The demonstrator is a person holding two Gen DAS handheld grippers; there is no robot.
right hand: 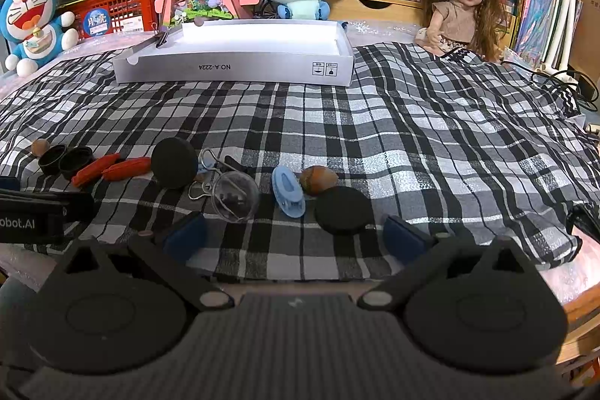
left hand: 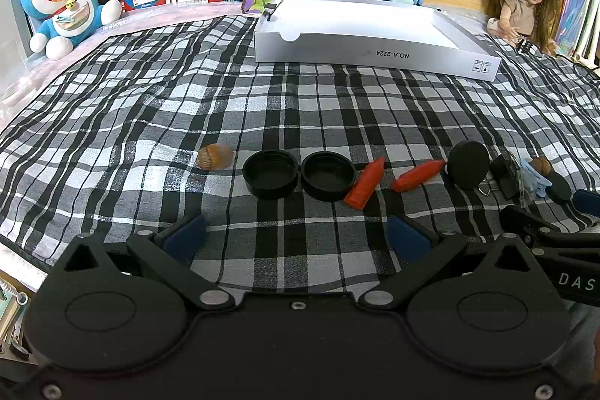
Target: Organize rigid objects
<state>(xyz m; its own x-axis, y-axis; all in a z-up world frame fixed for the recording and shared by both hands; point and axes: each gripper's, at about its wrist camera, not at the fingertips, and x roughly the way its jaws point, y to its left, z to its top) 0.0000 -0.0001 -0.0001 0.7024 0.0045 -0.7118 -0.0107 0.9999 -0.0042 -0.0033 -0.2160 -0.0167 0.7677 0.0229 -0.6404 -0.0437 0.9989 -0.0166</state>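
A row of small objects lies on the plaid cloth. In the left wrist view: a brown nut, two black caps, two red crayon-like pieces, a black disc. My left gripper is open and empty, just short of the caps. In the right wrist view: a clear ball, a blue clip, a brown nut, a black disc. My right gripper is open and empty, near this disc.
A white shallow box stands at the back of the cloth, also in the right wrist view, with a black binder clip on its left rim. Plush toys, a doll and bookshelves line the back.
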